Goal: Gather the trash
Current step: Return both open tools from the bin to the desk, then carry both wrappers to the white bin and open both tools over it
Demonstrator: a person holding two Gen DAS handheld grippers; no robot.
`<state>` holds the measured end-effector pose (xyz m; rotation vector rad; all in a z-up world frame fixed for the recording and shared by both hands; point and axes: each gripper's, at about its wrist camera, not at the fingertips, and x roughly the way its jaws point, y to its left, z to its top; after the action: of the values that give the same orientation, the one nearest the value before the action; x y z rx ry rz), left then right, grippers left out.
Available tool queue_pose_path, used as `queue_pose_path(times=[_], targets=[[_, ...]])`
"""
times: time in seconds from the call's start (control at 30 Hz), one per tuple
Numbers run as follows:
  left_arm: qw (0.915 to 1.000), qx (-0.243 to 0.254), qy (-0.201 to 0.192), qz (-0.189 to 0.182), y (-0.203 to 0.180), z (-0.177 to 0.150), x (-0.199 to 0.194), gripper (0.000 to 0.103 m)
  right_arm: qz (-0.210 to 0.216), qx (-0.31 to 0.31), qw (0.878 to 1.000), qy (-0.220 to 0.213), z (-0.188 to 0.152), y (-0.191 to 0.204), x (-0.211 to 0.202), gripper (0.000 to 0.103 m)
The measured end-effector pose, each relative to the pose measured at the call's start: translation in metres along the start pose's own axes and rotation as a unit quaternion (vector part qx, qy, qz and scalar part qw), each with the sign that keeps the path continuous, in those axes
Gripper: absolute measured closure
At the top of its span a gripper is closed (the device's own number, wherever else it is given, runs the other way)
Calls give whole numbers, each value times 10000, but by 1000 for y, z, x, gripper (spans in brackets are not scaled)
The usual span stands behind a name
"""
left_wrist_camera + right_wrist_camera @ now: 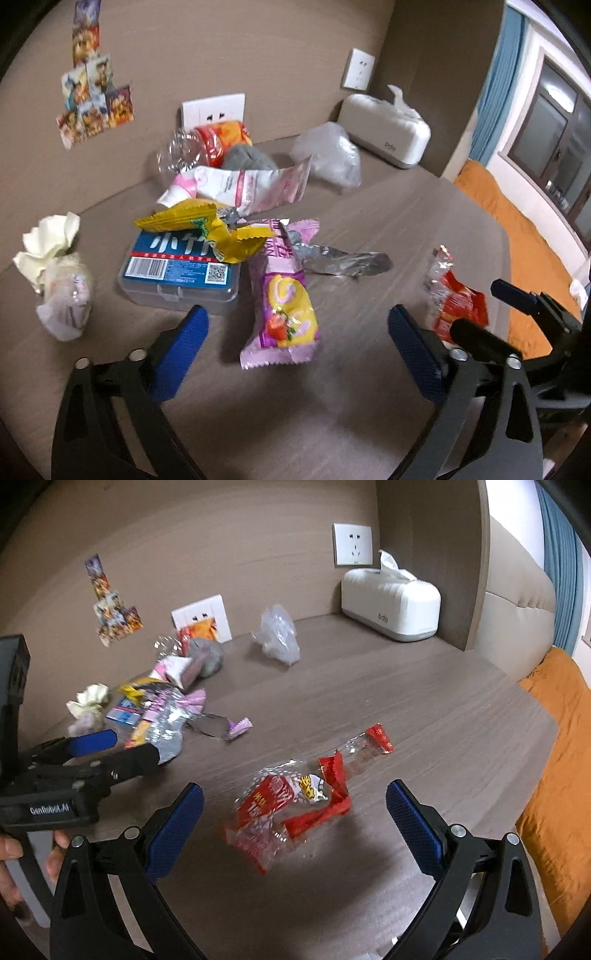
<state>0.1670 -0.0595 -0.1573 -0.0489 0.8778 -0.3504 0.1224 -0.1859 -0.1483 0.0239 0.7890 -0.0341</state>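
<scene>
Trash lies on a brown table [369,424]. In the left wrist view my left gripper [297,328] is open, its fingers either side of a pink and yellow snack wrapper [286,306]. Behind it lie a yellow wrapper [207,229], a blue-labelled clear plastic box [177,273], a pink and white pouch [251,184], a silver foil wrapper [340,258] and a crushed bottle [199,147]. In the right wrist view my right gripper [295,805] is open around a red and clear wrapper [295,797], which also shows in the left wrist view [454,295]. The left gripper [110,749] shows at the left there.
Crumpled tissue [51,243] and a small plastic bag [66,299] lie at the left. A clear bag [279,633] and a white tissue box [391,602] stand near the back wall with its sockets [201,618]. An orange bedcover [554,775] lies beyond the table's right edge.
</scene>
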Motion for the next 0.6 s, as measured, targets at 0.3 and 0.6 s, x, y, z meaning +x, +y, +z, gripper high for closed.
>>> queue_pose_path(times=[0.3,0.6], targets=[[9992,285,254,-82,-7,7,33,67,150,-53,9996,253,-2,-4,22,59],[9970,748,-85,-186,-35,15,5,87,297,50,9995,-22,9,-17,-7,78]])
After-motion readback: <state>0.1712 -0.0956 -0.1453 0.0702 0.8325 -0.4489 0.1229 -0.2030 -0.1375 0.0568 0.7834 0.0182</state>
